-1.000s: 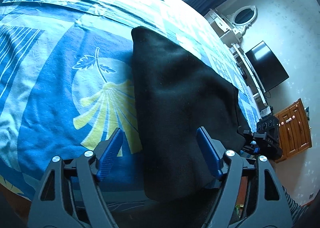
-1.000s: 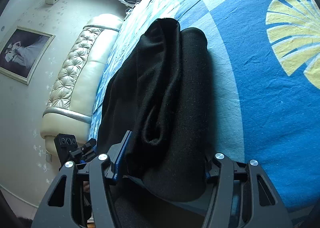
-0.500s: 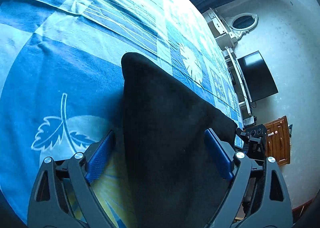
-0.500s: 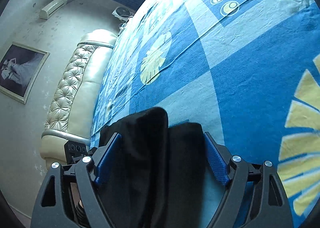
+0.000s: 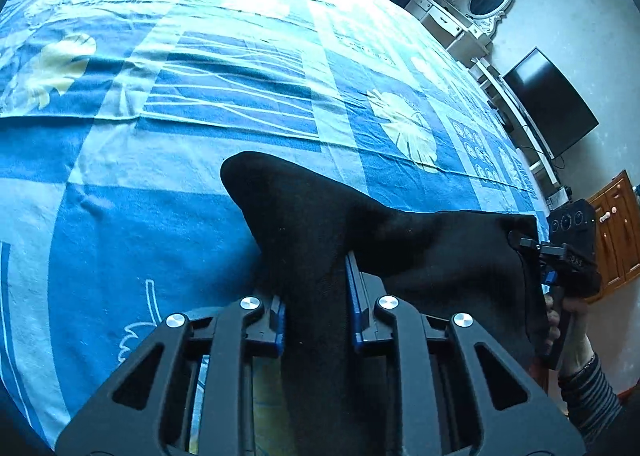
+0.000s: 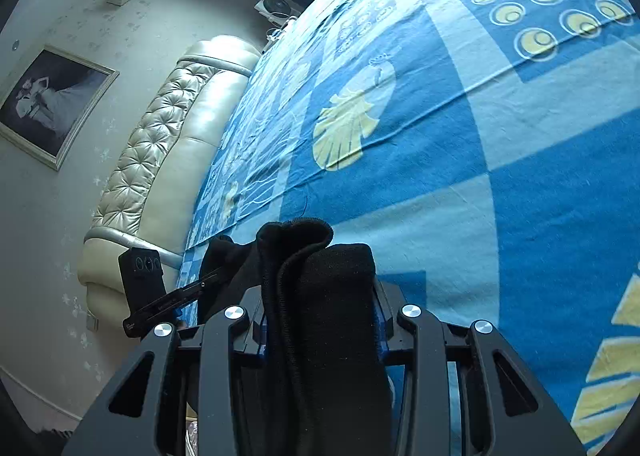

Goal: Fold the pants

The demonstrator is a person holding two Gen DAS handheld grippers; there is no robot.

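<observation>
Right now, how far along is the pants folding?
Done: the black pants look doubled lengthwise, layered edges showing in the right view. In hand: the left tool and right tool each clamp one end. Left: carry that end across the blue bedspread to fold again.

Both my claws are clamped down right now. My left black two-finger gripper with blue pads (image 5: 316, 306) is pinched tight on the black fabric pants (image 5: 360, 240), and my right black blue-padded gripper (image 6: 320, 316) grips them too.

Blue patterned bedspread (image 5: 200, 103), tufted cream headboard (image 6: 168, 143), wall-mounted television (image 5: 548, 103).
</observation>
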